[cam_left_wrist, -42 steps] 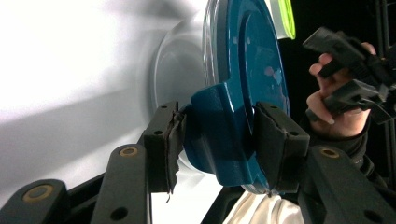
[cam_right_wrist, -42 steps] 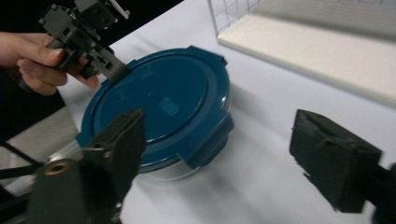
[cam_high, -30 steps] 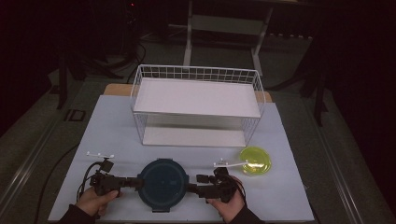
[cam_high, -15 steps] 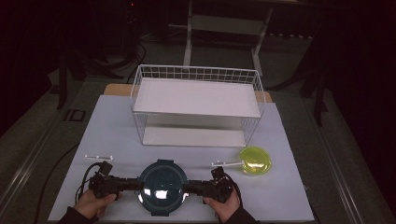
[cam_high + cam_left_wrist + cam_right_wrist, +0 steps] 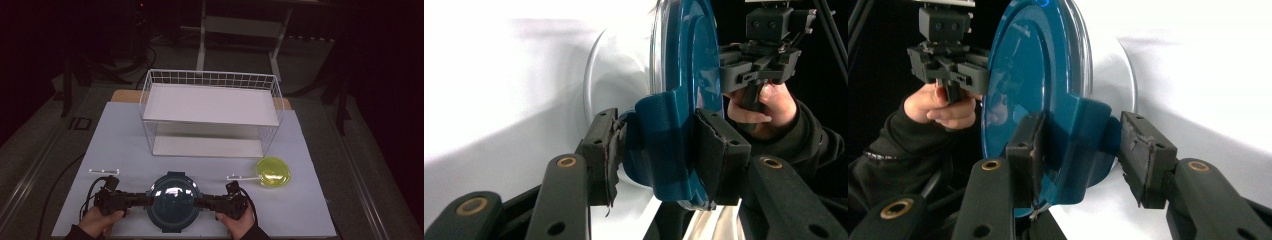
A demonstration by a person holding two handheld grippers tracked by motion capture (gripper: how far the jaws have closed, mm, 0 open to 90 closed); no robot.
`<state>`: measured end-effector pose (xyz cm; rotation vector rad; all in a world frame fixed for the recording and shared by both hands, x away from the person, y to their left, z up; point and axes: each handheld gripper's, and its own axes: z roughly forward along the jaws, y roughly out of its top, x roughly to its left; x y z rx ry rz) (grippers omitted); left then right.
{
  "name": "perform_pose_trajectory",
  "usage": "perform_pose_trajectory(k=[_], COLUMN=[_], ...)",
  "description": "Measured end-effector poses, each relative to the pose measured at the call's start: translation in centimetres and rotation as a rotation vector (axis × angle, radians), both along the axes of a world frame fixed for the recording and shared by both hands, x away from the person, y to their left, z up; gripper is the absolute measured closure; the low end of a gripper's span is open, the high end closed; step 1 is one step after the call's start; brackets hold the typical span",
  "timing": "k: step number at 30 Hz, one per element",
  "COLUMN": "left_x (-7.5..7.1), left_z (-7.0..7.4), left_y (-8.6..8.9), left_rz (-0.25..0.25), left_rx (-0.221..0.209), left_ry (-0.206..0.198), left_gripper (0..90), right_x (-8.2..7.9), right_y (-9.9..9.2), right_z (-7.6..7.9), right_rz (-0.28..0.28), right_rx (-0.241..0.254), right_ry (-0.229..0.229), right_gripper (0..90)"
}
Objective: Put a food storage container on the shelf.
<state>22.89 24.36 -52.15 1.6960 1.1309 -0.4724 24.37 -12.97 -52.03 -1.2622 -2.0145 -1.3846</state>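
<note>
left gripper [image 5: 659, 150] clamped on blue lid [image 5: 174, 201] side tab; right gripper [image 5: 1083, 155] jaws just closing, tab between, outer pad apart; should finish squeeze, then lift level.

readable text: none in any view
blue lid [image 5: 175, 200]: no label or brand legible
wire rack [image 5: 210, 112]: no markings legible
yellow lid [image 5: 273, 172]: no print legible

Teal lid [image 5: 174, 201]; yellow-green bowl [image 5: 273, 172]; white rack [image 5: 211, 113], seemingly.

room: dark | floor [image 5: 45, 125]: grey | table [image 5: 115, 140]: white, lit | metal stand [image 5: 240, 30] behind
</note>
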Motion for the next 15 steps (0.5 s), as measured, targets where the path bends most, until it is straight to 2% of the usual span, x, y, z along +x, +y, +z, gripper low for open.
perform_pose_trajectory(k=[3,5,13,15], left_x=[-0.5,-1.0,-1.4,-1.5], left_z=[0.3,0.5,0.3,0.4], left_y=[-0.2,-0.3,-0.2,-0.3], left_rz=[0.003,0.004,0.016,0.014], left_rx=[0.015,0.02,0.005,0.002], left_ry=[-0.011,-0.017,-0.017,-0.019], left_gripper=[54.8,55.2,55.7,56.4], right_x=[-0.1,-0.3,-0.7,-1.0], right_y=[0.0,-0.1,0.0,0.0], right_z=[0.1,0.1,0.2,0.4], right_rz=[0.0,-0.002,-0.007,-0.001], right_rx=[-0.004,0.018,0.01,-0.006], right_ry=[-0.006,0.01,-0.04,-0.055], right_gripper=[54.6,55.8,55.5,55.6])
